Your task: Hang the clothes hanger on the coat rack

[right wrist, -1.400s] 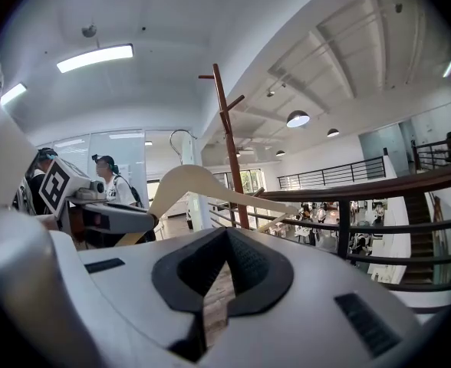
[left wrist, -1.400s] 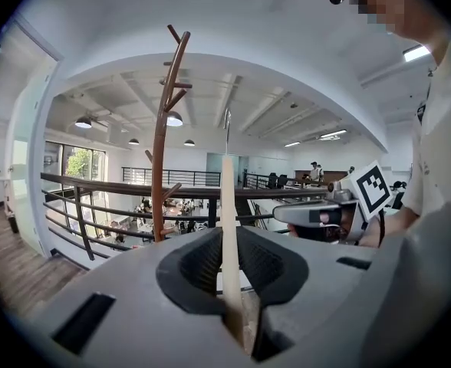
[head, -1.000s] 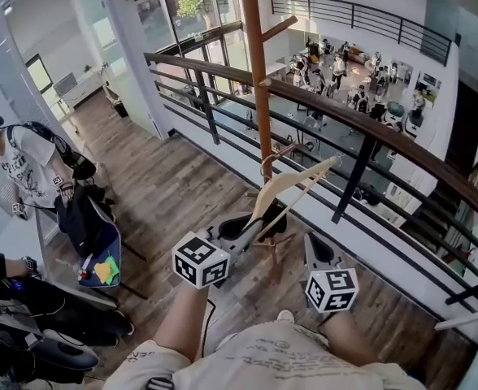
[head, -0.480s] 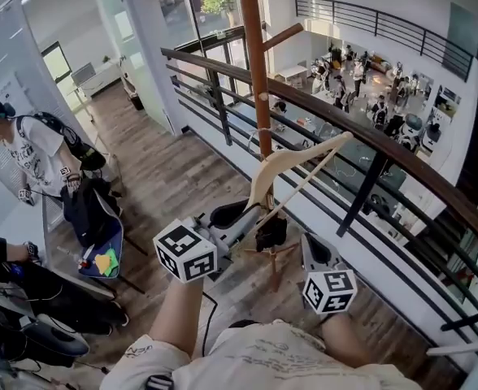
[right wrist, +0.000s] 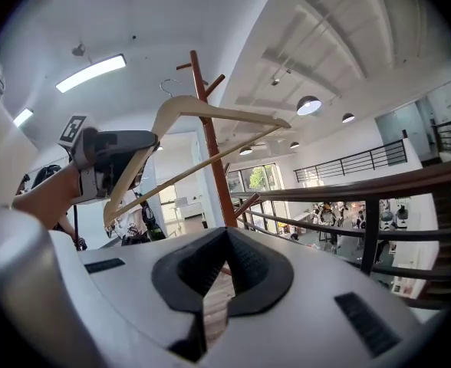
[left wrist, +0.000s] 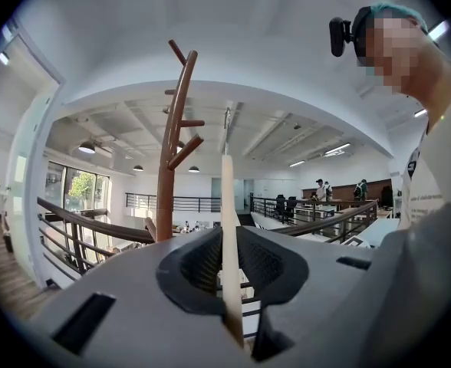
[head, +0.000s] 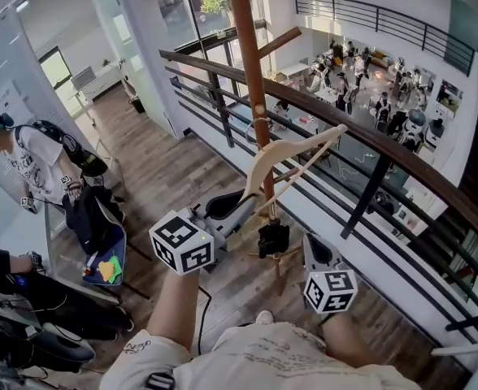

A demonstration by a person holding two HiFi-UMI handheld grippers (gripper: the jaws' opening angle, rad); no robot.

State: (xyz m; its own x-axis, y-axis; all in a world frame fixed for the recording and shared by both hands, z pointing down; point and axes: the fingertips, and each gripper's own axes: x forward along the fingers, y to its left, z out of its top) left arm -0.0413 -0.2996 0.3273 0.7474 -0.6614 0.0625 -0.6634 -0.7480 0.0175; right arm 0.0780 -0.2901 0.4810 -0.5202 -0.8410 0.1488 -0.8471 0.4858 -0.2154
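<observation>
Office atrium mezzanine: railing (head: 304,102) overlooks lower floor (head: 349,149), workers (head: 361,88).

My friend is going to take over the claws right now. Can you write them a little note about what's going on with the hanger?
Left claw: shut on one end of the wooden hanger, held up in the air.
Right claw: jaws a little apart, nothing in them, low beside the railing.
Things: the brown coat rack stands just in front, by the railing. The hanger's metal hook is close to the pole.
Done: the hanger is picked up and brought to the rack.
Left: the hook is not on any peg yet. Lift it over a peg, let it settle, then open the left claw.
</observation>
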